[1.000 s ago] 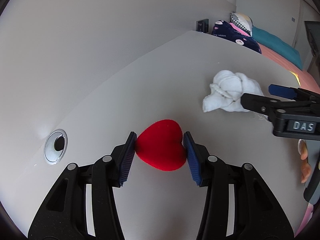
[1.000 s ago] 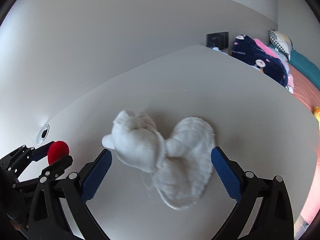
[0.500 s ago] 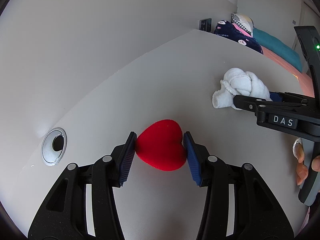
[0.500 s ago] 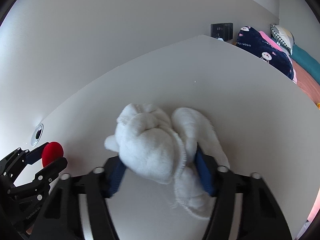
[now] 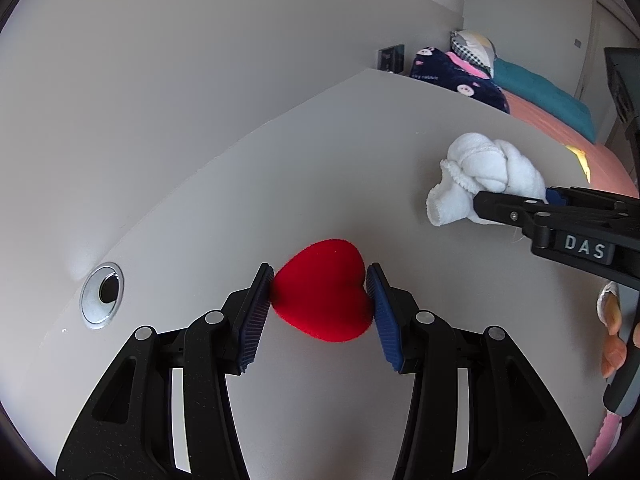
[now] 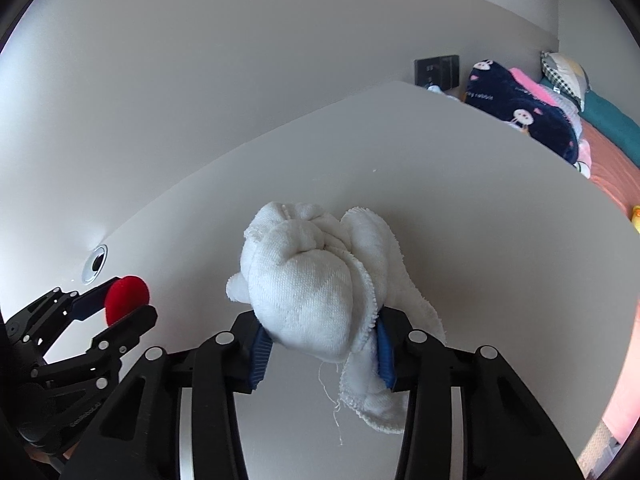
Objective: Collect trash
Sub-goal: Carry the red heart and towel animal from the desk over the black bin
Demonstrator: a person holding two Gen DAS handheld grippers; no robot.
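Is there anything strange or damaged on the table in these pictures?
Nothing is spilled or broken. The white towel is bunched up, with loose threads hanging from its frayed lower edge, while the right gripper is closing on it. The left gripper holds a clean red heart, which hardly looks like trash.

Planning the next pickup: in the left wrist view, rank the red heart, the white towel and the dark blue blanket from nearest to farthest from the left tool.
1. Red heart: between the left tool's pads.
2. White towel: right, mid-table, in the right tool, whose jaws are closing.
3. Dark blue blanket: past the table's far edge.
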